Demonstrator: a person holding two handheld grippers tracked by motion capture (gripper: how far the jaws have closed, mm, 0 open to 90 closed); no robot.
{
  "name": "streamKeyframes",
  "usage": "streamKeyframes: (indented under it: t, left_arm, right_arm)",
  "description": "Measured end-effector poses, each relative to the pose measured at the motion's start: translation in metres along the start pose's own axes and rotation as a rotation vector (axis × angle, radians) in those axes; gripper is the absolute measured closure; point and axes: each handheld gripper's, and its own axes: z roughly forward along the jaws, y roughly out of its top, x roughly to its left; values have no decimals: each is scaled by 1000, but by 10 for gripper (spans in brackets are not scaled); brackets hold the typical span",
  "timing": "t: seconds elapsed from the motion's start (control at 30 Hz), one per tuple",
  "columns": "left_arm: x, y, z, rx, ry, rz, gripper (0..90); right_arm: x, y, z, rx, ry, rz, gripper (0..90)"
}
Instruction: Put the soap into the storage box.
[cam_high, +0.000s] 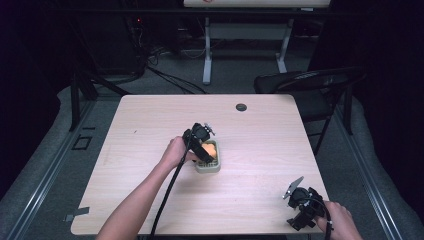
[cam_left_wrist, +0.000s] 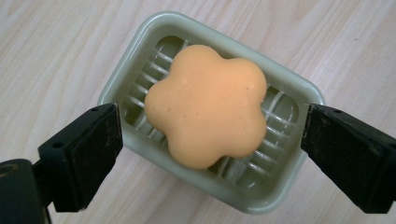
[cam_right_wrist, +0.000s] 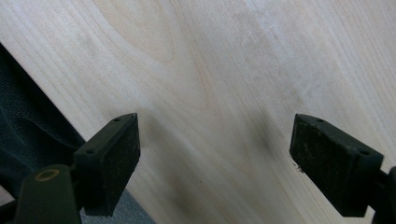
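An orange flower-shaped soap (cam_left_wrist: 205, 105) lies in a pale green ribbed soap dish (cam_left_wrist: 140, 51) on the wooden table. In the high view the soap (cam_high: 211, 149) and its dish (cam_high: 209, 168) sit near the table's middle. My left gripper (cam_left_wrist: 212, 156) hangs just above them, open, with one black jaw on each side of the dish and neither pad touching the soap. From above, the left gripper (cam_high: 200, 141) covers the dish's left part. My right gripper (cam_high: 299, 199) rests near the front right corner; its jaws (cam_right_wrist: 215, 163) stand wide open over bare wood.
The light wooden table (cam_high: 260, 135) has a dark round cable hole (cam_high: 241, 107) near its far edge. A black folding chair (cam_high: 310, 82) stands off the far right corner. In the right gripper view the table's edge (cam_right_wrist: 60, 109) runs close to the left jaw.
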Motion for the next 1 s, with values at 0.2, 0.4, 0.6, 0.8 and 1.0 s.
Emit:
streamKeyframes:
  t: [0.2, 0.4, 0.6, 0.8, 1.0]
  left_arm:
    - [-1, -11, -17, -22, 12, -10, 22]
    - [-7, -28, -33, -21, 23, 5, 2]
    - [-14, -49, -49, -25, 40, 6, 1]
    - [-16, -74, -64, -42, 79, -64, 0]
    - [-22, -98, -76, -51, 91, -94, 0]
  right_arm:
    - [0, 0, 0, -6, -1, -1, 158]
    - [0, 0, 0, -12, 1, 1, 158]
    - [0, 0, -1, -13, -7, 1, 158]
    - [0, 0, -2, -21, -16, 6, 158]
    - [1, 0, -2, -24, -11, 8, 158]
